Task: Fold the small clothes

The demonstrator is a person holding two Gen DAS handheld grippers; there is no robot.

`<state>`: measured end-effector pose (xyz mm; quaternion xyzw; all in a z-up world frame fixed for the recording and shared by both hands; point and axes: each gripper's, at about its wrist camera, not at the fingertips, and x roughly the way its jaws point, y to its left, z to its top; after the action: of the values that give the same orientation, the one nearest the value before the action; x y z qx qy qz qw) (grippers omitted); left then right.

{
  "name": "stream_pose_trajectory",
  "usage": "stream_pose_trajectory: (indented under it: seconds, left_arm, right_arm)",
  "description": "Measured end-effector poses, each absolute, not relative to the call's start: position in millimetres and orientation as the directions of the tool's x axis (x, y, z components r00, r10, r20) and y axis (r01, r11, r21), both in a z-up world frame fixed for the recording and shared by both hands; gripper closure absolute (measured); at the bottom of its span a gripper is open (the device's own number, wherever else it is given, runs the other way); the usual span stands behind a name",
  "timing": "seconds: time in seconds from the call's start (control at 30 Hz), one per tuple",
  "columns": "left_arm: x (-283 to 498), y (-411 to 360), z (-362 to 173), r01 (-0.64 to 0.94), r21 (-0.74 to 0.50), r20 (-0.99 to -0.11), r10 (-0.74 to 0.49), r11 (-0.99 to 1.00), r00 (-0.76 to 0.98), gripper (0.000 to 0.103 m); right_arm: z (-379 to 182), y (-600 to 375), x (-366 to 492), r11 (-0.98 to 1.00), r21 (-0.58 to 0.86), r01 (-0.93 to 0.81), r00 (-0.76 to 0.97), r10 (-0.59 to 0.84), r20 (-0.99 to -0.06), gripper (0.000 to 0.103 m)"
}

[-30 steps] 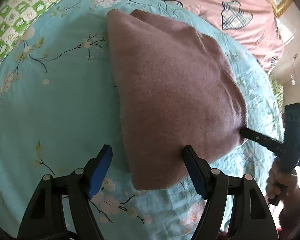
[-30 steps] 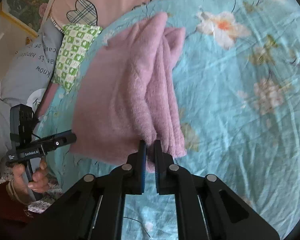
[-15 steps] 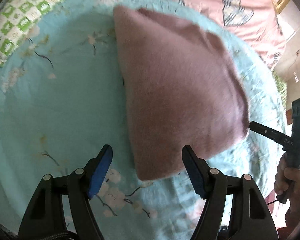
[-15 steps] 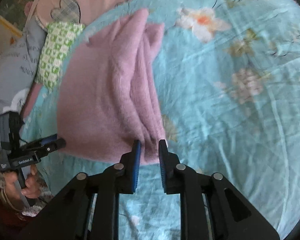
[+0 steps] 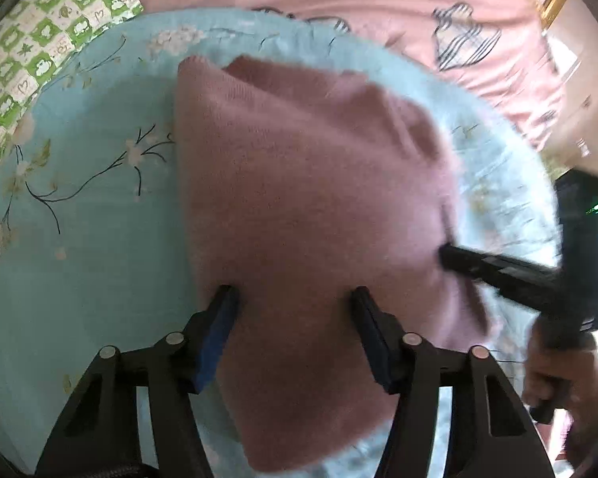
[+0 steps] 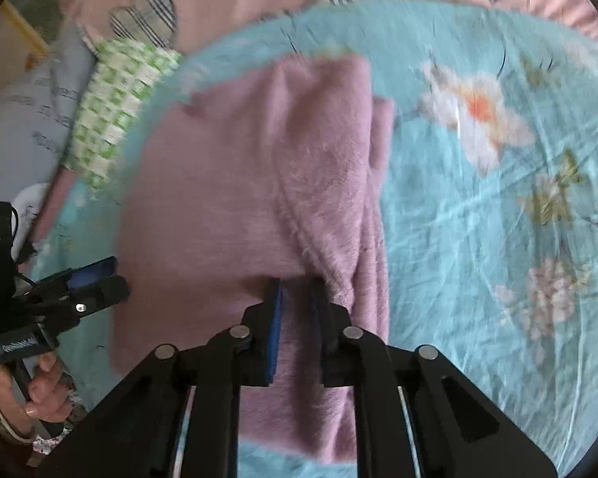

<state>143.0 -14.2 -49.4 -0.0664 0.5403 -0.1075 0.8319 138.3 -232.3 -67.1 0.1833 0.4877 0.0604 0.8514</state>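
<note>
A folded mauve knit garment [image 5: 307,215] lies on the light blue floral bedspread [image 5: 91,199]. My left gripper [image 5: 295,298] is open, its jaws wide apart astride the garment's near edge. The right gripper [image 5: 444,253] shows at the garment's right side in that view. In the right wrist view the garment [image 6: 259,183] fills the middle, and my right gripper [image 6: 297,285] has its jaws a small gap apart over the thick folded edge. The left gripper [image 6: 107,275] shows at the left, beside the garment's far side.
A green-and-white checked pillow [image 5: 28,51] lies at the far left; it also shows in the right wrist view [image 6: 119,95]. A pink quilt with plaid hearts [image 5: 418,8] lies beyond the bedspread. A grey printed pillow [image 6: 28,119] lies at the left.
My right gripper let go of the garment's edge and opened a little. Both grippers moved forward over the garment, which now reaches in between the left jaws.
</note>
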Motion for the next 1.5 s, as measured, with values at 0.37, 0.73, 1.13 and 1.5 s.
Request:
stream_pose_trajectory:
  seconds: [0.37, 0.73, 1.13, 1.5]
  left_arm:
    - [98.4, 6.9, -28.0, 0.094, -0.257, -0.865, -0.272, 0.962, 0.421, 0.038]
    - [0.5, 17.4, -33.1, 0.096, -0.082, -0.874, -0.118, 0.992, 0.472, 0.021]
    - [-38.0, 6.0, -43.6, 0.133, 0.051, -0.869, -0.022, 0.99, 0.494, 0.021]
    - [-19.5, -5.3, -4.2, 0.124, 0.139, -0.83, 0.047, 0.982, 0.557, 0.015]
  right_arm:
    - [-31.9, -232.6, 100.3, 0.896, 0.44, 0.067, 0.565, 0.33, -0.757, 0.069]
    - [-19.7, -193.6, 15.7, 0.95, 0.313, 0.002, 0.619, 0.244, -0.746, 0.038]
    - [-57.2, -160.1, -30.1, 0.987, 0.158, -0.029, 0.573, 0.146, -0.807, 0.023]
    - [-15.9, -164.1, -26.8, 0.988, 0.146, -0.046, 0.67, 0.139, -0.73, 0.007]
